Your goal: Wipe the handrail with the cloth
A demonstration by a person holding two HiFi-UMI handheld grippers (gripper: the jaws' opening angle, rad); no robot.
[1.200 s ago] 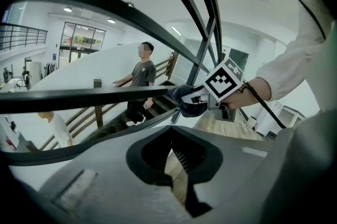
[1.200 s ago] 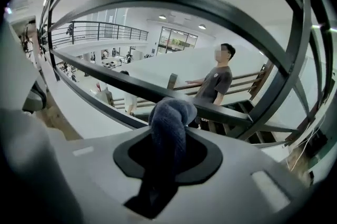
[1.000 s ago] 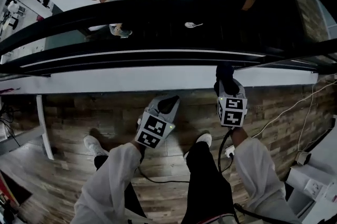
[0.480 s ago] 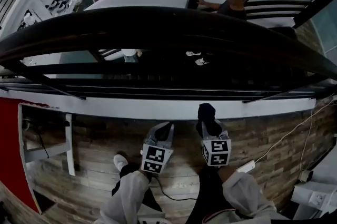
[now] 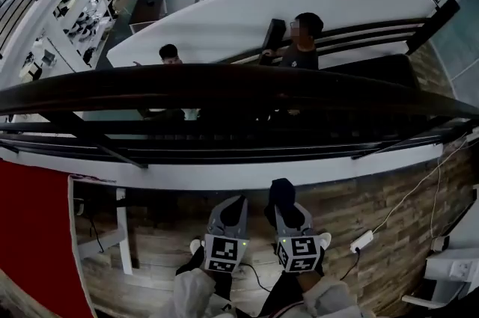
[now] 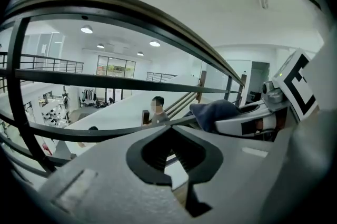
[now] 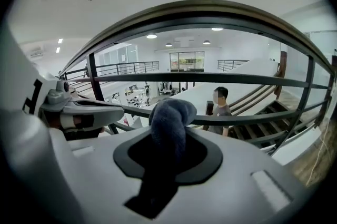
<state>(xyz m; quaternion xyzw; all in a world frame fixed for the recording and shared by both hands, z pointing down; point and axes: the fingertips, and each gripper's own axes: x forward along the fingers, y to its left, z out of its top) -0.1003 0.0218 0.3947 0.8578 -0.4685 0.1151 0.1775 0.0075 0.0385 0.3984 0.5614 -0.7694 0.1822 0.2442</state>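
Low in frame, my right gripper (image 5: 287, 209) pinches the cloth (image 5: 281, 192), left gripper (image 5: 233, 209) closed, empty; reaching to the handrail (image 5: 224, 87), a loose pinch could drop it.

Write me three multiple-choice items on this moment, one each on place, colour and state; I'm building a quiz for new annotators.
1. Where is the cloth? A in the left tongs; B in the right tongs; C in neither.
2. Its colour? A dark blue; B red; C white.
3. The left tongs are: A shut on the cloth; B wide open; C shut, empty.
Key: B, the right gripper view shows it pinched there; A, it reads dark blue; C, their halves meet with nothing between.
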